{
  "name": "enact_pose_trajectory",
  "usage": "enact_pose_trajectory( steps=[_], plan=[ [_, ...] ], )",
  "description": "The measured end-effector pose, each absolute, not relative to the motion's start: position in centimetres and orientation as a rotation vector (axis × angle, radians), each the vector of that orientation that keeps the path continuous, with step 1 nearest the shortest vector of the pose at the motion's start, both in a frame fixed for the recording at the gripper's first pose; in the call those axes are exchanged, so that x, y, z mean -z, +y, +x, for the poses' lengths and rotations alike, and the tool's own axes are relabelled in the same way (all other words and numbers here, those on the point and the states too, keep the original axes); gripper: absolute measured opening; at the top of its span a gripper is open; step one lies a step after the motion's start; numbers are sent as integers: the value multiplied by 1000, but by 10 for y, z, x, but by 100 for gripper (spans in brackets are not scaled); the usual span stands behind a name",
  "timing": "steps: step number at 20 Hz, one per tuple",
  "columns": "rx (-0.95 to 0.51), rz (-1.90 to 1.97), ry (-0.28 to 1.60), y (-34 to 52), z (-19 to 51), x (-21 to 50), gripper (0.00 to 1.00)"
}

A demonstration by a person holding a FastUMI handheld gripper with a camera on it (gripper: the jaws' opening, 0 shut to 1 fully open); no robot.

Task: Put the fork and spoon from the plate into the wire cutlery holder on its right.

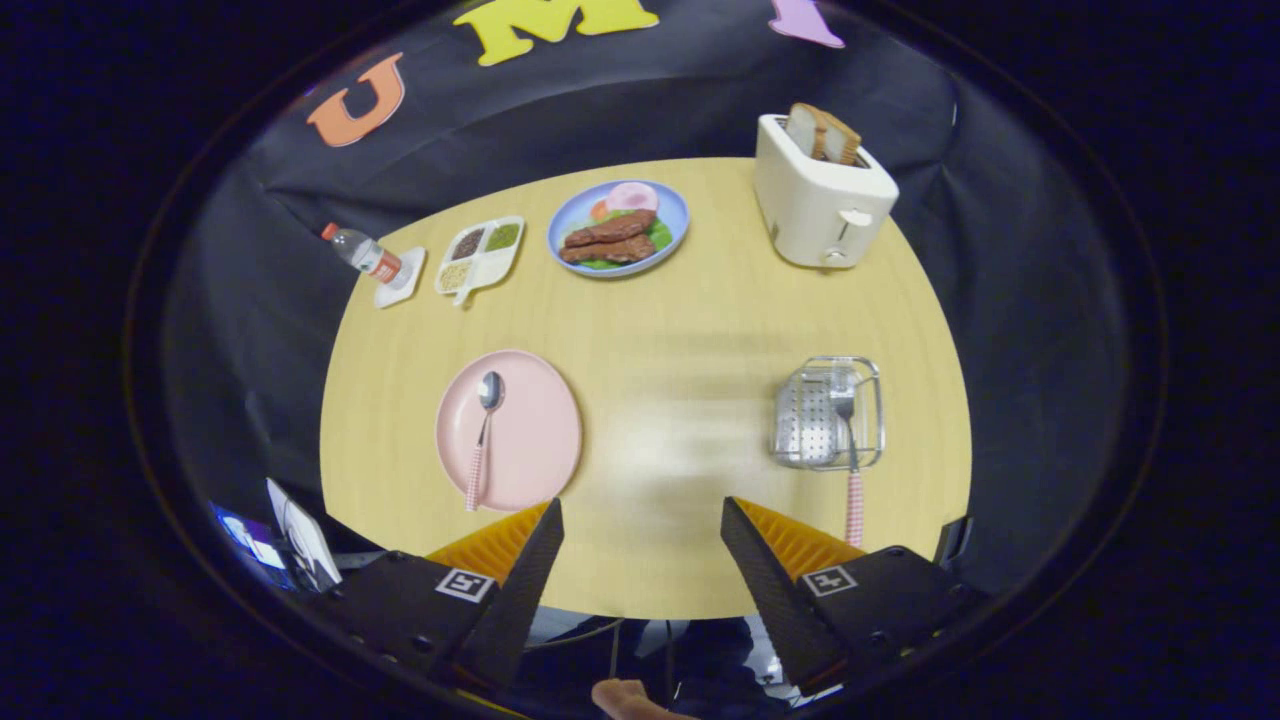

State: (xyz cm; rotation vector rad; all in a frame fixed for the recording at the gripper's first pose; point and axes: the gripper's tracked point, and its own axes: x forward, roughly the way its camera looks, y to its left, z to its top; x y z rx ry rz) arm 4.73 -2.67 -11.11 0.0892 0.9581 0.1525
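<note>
- Already placed: fork (850, 440) lies in wire cutlery holder (828, 412).
- Remaining: spoon (484, 430) on pink plate (535, 430).
- Gripper (642, 530) released, empty, above worktop (680, 330).

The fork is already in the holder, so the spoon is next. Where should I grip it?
Grip the checked handle of the metal spoon from above, straddling it sideways. It lies flat on the pink plate, bowl away. The open gripper holds nothing.
</note>
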Motion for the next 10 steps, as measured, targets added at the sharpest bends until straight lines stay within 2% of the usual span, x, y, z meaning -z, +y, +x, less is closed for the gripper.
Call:
enact_pose_trajectory(
  steps=[10],
  plan=[
    [-224, 39, 973, 110, 72, 161, 95]
  ],
)
